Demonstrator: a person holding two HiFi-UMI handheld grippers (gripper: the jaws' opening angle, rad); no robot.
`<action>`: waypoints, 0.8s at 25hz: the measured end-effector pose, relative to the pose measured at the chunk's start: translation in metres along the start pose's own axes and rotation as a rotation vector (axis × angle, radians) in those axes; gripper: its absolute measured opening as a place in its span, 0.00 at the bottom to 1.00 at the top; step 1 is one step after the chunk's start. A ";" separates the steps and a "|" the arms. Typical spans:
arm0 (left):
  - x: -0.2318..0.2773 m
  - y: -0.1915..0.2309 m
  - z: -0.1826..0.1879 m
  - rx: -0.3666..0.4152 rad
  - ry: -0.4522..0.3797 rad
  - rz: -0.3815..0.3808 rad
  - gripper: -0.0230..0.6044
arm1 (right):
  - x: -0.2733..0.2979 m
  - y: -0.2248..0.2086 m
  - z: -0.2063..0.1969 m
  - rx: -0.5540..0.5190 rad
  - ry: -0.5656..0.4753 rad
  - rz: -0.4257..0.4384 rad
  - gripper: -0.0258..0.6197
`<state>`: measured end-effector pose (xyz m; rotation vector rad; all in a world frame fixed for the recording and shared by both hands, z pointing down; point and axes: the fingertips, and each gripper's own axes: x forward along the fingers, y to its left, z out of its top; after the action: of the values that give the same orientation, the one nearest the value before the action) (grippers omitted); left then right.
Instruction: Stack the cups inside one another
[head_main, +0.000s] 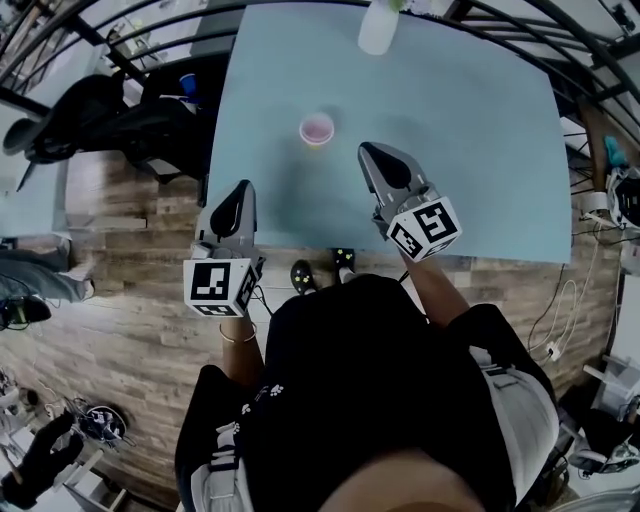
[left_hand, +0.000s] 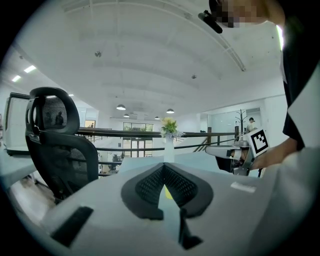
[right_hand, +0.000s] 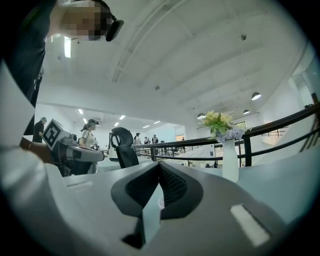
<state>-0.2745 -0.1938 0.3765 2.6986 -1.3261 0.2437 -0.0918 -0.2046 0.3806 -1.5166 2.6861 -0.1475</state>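
Observation:
A single pink-and-yellow stack of cups (head_main: 317, 128) stands on the light blue table (head_main: 480, 160), toward its far middle. My left gripper (head_main: 243, 188) hovers over the table's near left edge, well short of the cups. Its jaws meet at the tips (left_hand: 164, 167) with nothing held, and a yellow sliver of cup (left_hand: 168, 193) shows through the gap behind them. My right gripper (head_main: 372, 150) sits just to the right of the cups and slightly nearer to me. It is shut and empty (right_hand: 160, 164), and a pale bit of the cups (right_hand: 160, 202) shows past its pads.
A white vase of flowers (head_main: 377, 28) stands at the table's far edge. A black office chair (head_main: 90, 120) is on the wood floor to the left. Railings run behind the table. Cables lie on the floor at the right.

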 end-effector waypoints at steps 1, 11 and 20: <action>-0.001 0.001 0.000 -0.003 0.000 0.002 0.02 | -0.001 0.001 0.000 0.003 -0.001 0.000 0.05; -0.009 0.004 -0.010 -0.028 0.023 0.011 0.02 | -0.005 0.005 -0.007 -0.019 0.035 -0.006 0.05; -0.009 0.006 -0.009 -0.035 0.011 0.003 0.02 | -0.005 0.008 -0.007 -0.025 0.036 -0.008 0.05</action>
<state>-0.2856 -0.1884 0.3840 2.6631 -1.3190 0.2335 -0.0970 -0.1960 0.3869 -1.5460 2.7198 -0.1432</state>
